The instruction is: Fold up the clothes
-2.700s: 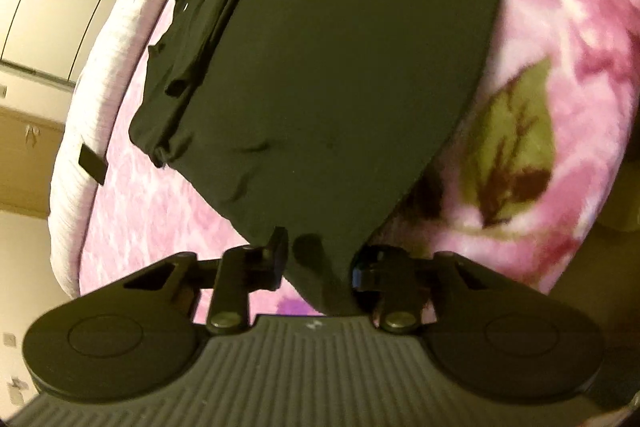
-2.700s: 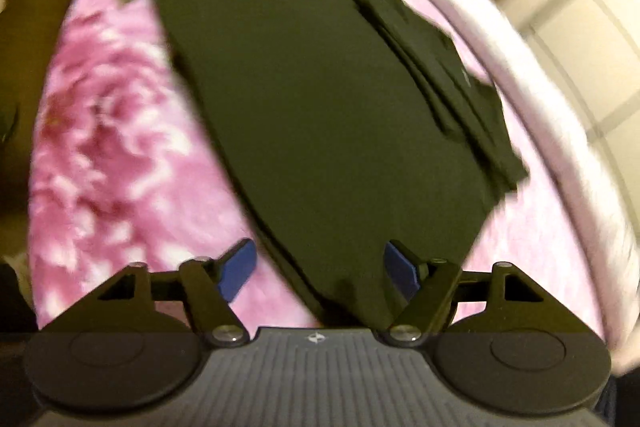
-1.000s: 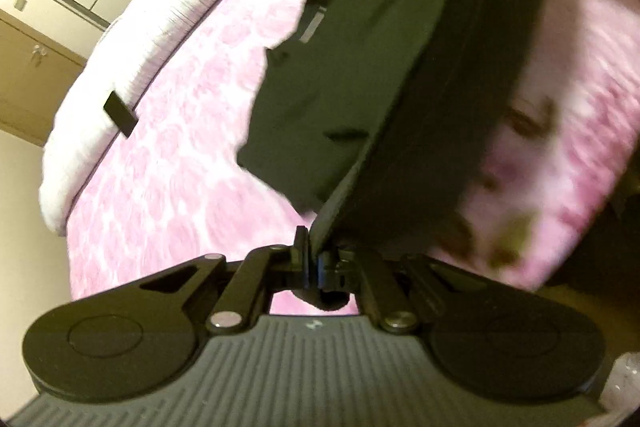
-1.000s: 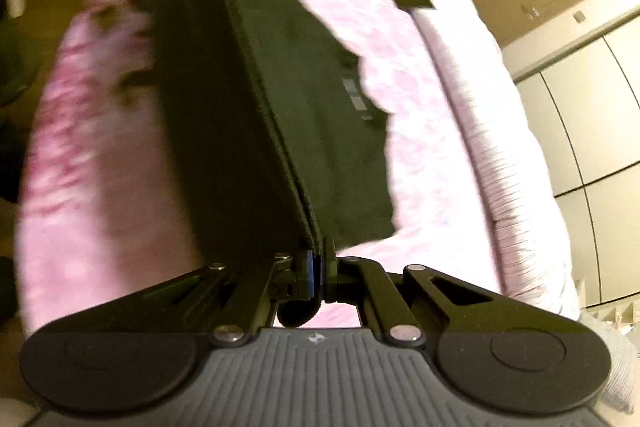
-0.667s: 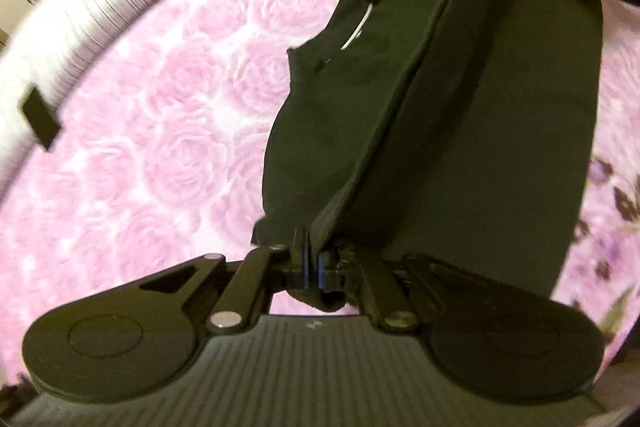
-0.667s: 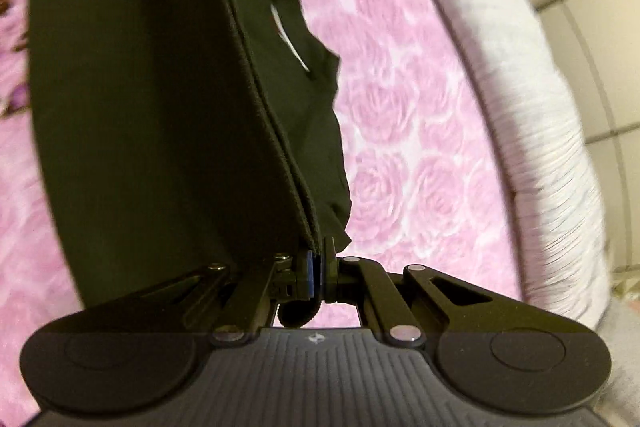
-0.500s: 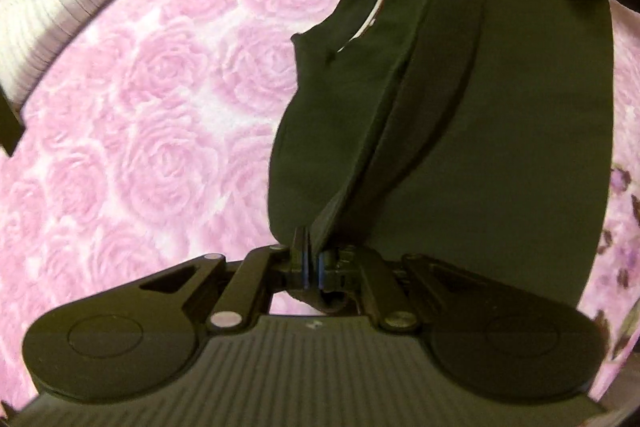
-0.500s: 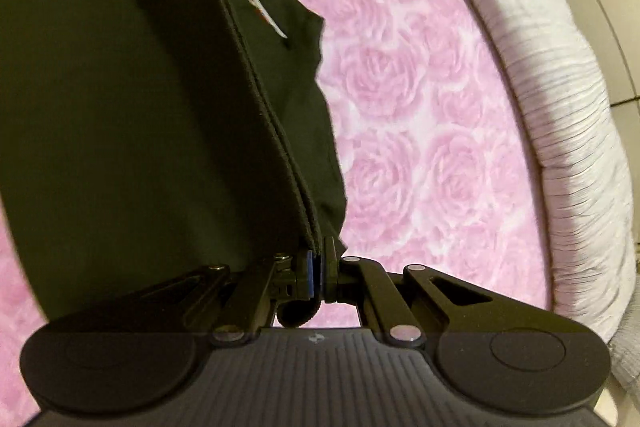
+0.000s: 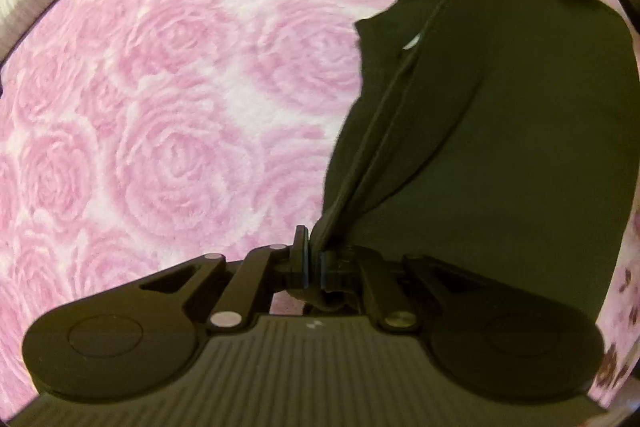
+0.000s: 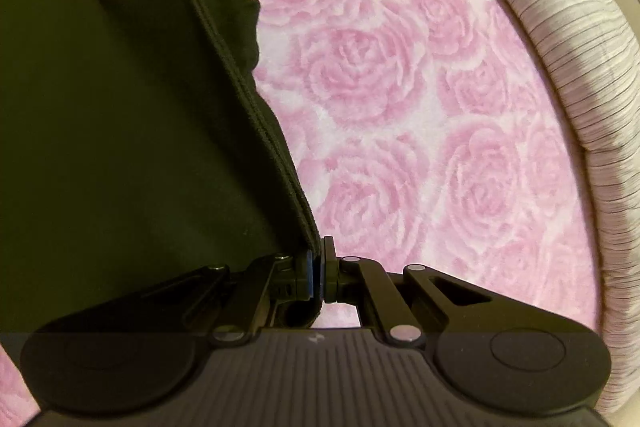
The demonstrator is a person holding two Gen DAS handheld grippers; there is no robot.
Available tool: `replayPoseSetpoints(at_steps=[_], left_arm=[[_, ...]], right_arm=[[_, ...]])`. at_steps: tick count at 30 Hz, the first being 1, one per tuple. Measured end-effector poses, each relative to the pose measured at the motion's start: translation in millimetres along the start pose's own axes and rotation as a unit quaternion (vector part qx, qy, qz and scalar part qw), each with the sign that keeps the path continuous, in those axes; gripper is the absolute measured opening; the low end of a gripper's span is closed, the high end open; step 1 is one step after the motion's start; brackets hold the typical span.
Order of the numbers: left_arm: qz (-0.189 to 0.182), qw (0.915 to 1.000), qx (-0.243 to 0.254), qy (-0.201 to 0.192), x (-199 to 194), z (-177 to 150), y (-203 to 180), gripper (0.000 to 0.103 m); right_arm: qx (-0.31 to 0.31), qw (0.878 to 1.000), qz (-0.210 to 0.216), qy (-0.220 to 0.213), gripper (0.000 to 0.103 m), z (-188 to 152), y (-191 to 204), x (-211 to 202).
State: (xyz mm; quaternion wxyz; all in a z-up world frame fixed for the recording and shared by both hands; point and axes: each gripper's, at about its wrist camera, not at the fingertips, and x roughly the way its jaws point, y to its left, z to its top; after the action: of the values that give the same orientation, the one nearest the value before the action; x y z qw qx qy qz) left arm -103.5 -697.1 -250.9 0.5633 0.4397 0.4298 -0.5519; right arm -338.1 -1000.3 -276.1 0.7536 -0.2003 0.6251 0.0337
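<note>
Jaws of the left gripper (image 9: 314, 259) are clamped on one end of the hem of a black garment (image 9: 500, 155); the right gripper (image 10: 318, 271) pinches the other end. That taut hem runs lengthwise between them, away from each camera. Plain dark cloth hangs doubled beneath, over a pink rose-patterned bed cover (image 9: 168, 131); possibly a T-shirt. A white ribbed cushion (image 10: 568, 67) edges the far side.

I brought both grippers, the left gripper (image 9: 313, 259) and the right gripper (image 10: 319, 269), closed on the black garment's (image 9: 500, 131) hem and carried it low across the pink rose blanket (image 9: 172, 115), doubling the cloth over itself.
</note>
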Motion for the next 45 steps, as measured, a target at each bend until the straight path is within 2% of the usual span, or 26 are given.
replayPoseSetpoints(at_steps=[8, 16, 18, 19, 20, 23, 26, 27, 30, 33, 36, 37, 39, 40, 43, 45], left_arm=[[-0.014, 0.9989, -0.045, 0.006, 14.3, 1.4, 17.0, 0.006], [-0.012, 0.9916, -0.127, -0.018, 18.1, -0.3, 37.1, 0.014], [-0.013, 0.9884, -0.148, -0.029, 15.9, -4.1, 41.1, 0.019], [-0.010, 0.9856, -0.165, -0.035, 14.2, -8.2, 43.7, 0.019], [-0.007, 0.9825, -0.182, -0.041, 12.4, -12.2, 46.3, 0.019], [-0.006, 0.9699, -0.236, -0.059, 7.1, -26.8, 54.7, 0.021], [-0.014, 0.9552, -0.285, -0.078, 1.4, -42.5, 57.1, 0.023], [-0.019, 0.9509, -0.298, -0.082, 0.6, -47.0, 56.3, 0.027], [-0.029, 0.9444, -0.316, -0.086, 3.3, -54.5, 53.2, 0.040], [-0.040, 0.9355, -0.338, -0.095, 9.3, -58.0, 56.5, 0.042], [-0.055, 0.9252, -0.360, -0.107, 15.3, -58.6, 60.4, 0.031], [-0.057, 0.9241, -0.362, -0.107, 17.9, -57.6, 60.6, 0.020], [-0.060, 0.9256, -0.357, -0.109, 21.4, -54.6, 59.3, 0.008], [-0.058, 0.9275, -0.353, -0.109, 22.7, -52.8, 57.9, 0.004], [-0.046, 0.9358, -0.331, -0.112, 21.9, -48.9, 51.4, 0.003], [-0.034, 0.9348, -0.331, -0.124, 11.8, -52.1, 50.2, 0.003]], right_arm=[[0.078, 0.996, 0.046, -0.022, 0.000, -2.3, -21.6, 20.4], [0.182, 0.979, 0.070, -0.052, 0.004, -18.0, -39.0, 27.0], [0.205, 0.974, 0.071, -0.058, 0.018, -23.0, -42.0, 24.8], [0.219, 0.972, 0.069, -0.061, 0.033, -25.9, -43.6, 22.9], [0.235, 0.968, 0.065, -0.065, 0.037, -29.5, -45.6, 20.3], [0.297, 0.949, 0.065, -0.083, 0.036, -42.9, -52.3, 14.2], [0.379, 0.917, 0.073, -0.104, 0.037, -61.0, -56.4, 8.6], [0.404, 0.905, 0.075, -0.109, 0.037, -67.8, -55.1, 6.8], [0.445, 0.883, 0.097, -0.114, 0.039, -81.2, -50.3, 7.2], [0.456, 0.876, 0.108, -0.118, 0.045, -87.5, -43.7, 11.5], [0.478, 0.861, 0.116, -0.129, 0.045, -89.9, -44.5, 19.0], [0.487, 0.856, 0.116, -0.132, 0.045, -90.5, -45.9, 21.7], [0.507, 0.843, 0.115, -0.136, 0.045, -91.6, -49.7, 28.0], [0.520, 0.835, 0.115, -0.137, 0.045, -93.7, -52.5, 31.9], [0.554, 0.810, 0.130, -0.144, 0.044, -99.0, -59.4, 43.6], [0.562, 0.803, 0.134, -0.147, 0.024, -99.4, -60.2, 46.7]])
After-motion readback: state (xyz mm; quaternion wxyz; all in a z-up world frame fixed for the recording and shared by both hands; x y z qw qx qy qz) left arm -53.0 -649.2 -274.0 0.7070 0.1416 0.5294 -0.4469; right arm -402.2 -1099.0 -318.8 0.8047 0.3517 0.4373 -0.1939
